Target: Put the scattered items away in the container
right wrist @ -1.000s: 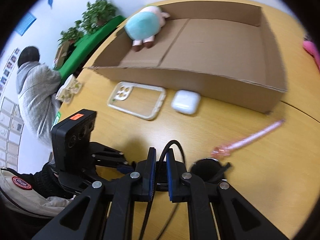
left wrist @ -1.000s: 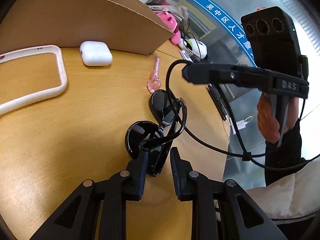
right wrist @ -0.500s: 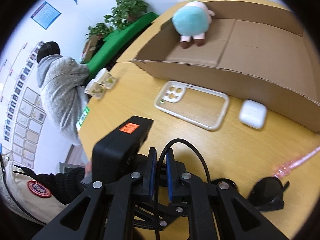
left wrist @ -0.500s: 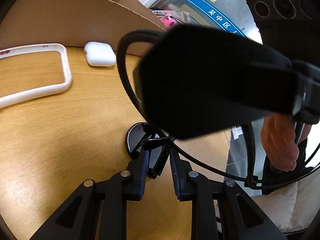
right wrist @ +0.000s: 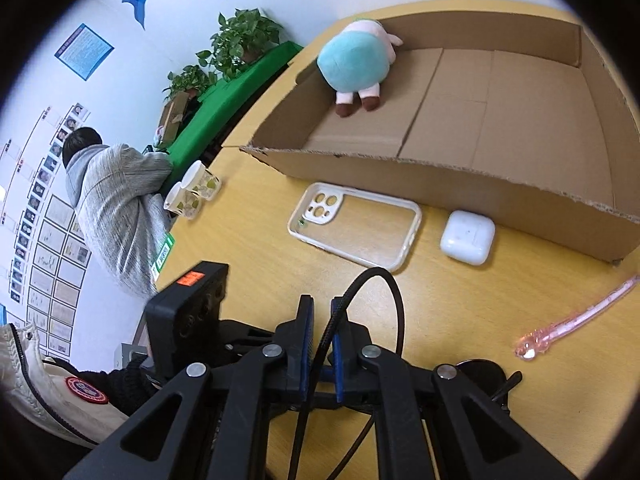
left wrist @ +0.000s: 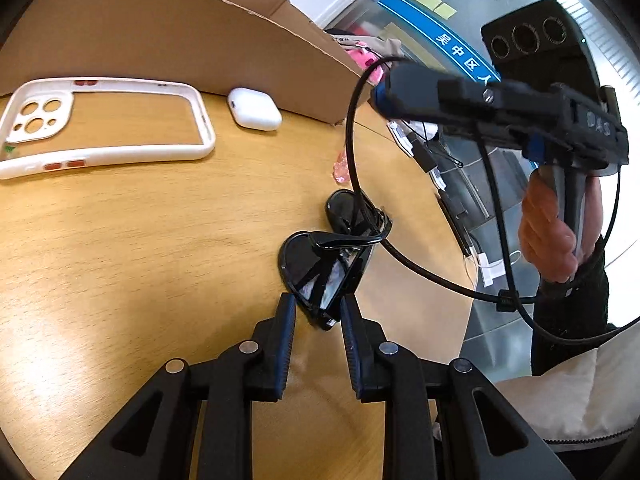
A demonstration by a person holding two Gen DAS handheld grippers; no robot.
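Black sunglasses lie folded on the wooden table. My left gripper is closed around their near end, with the frame between its fingers. My right gripper is shut with nothing but its own cable near it, and hovers above the table; it shows in the left wrist view above the sunglasses. A white phone case, a white earbud case and a pink pen lie before the cardboard box. A teal plush toy sits inside the box.
Two paper cups stand at the table's left edge. A person in a grey hoodie sits beyond them. The table edge runs just right of the sunglasses.
My right gripper has swung up and back, away from the left camera. My left gripper has turned left, with the sunglasses still between its fingers, and the phone case shows fully.
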